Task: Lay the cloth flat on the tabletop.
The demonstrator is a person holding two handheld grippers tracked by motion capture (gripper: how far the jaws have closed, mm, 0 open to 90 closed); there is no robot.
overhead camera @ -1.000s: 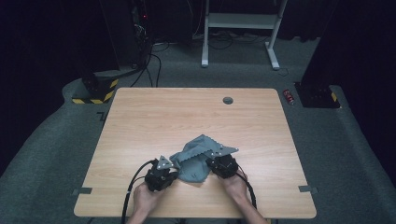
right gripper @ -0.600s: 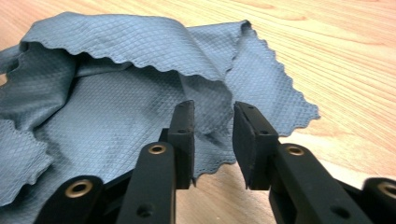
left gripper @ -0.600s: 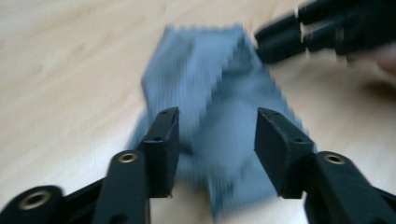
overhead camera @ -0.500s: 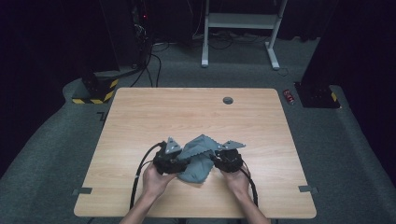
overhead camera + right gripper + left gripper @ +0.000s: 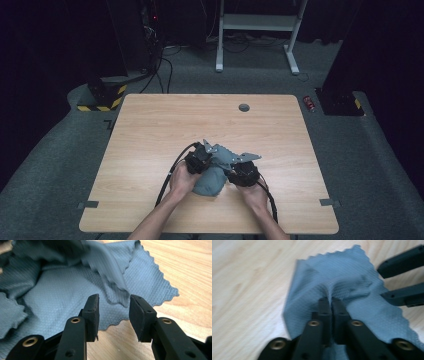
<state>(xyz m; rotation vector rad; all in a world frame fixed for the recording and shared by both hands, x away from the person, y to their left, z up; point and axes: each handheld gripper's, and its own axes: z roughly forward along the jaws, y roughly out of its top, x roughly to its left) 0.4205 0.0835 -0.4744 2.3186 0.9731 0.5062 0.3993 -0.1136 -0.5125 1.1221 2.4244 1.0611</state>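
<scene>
- On the wooden table (image 5: 150, 130), which is spreading wide under the whole scene, a person's two forearms are coming in from the near edge, and everything below is placed relative to the cloth.
- Sitting crumpled near the table's front middle, the grey-blue cloth (image 5: 212, 175) is lying bunched between the two hands, its zigzag-cut edge (image 5: 160, 282) fanning out flat on the wood in the right gripper view.
- Just left of the cloth, the left hand (image 5: 181, 181) is carrying the left gripper (image 5: 331, 303), whose jaws are pressing tight together on a pinched-up ridge of fabric; the weave is puckering right at the tips in the left gripper view.
- Just right of the cloth, the right hand (image 5: 255, 192) is holding the right gripper (image 5: 113, 311) low over the cloth's edge; its jaws have just been opening and are standing apart, with a raised fold of cloth hanging in the gap behind them, the pads not pressing on it.
- Trailing back from the cloth toward the person, a black cable (image 5: 167, 182) is looping off the left gripper.
- Well beyond the cloth, near the far edge, a small round grommet (image 5: 244, 107) is sitting in the tabletop.
</scene>
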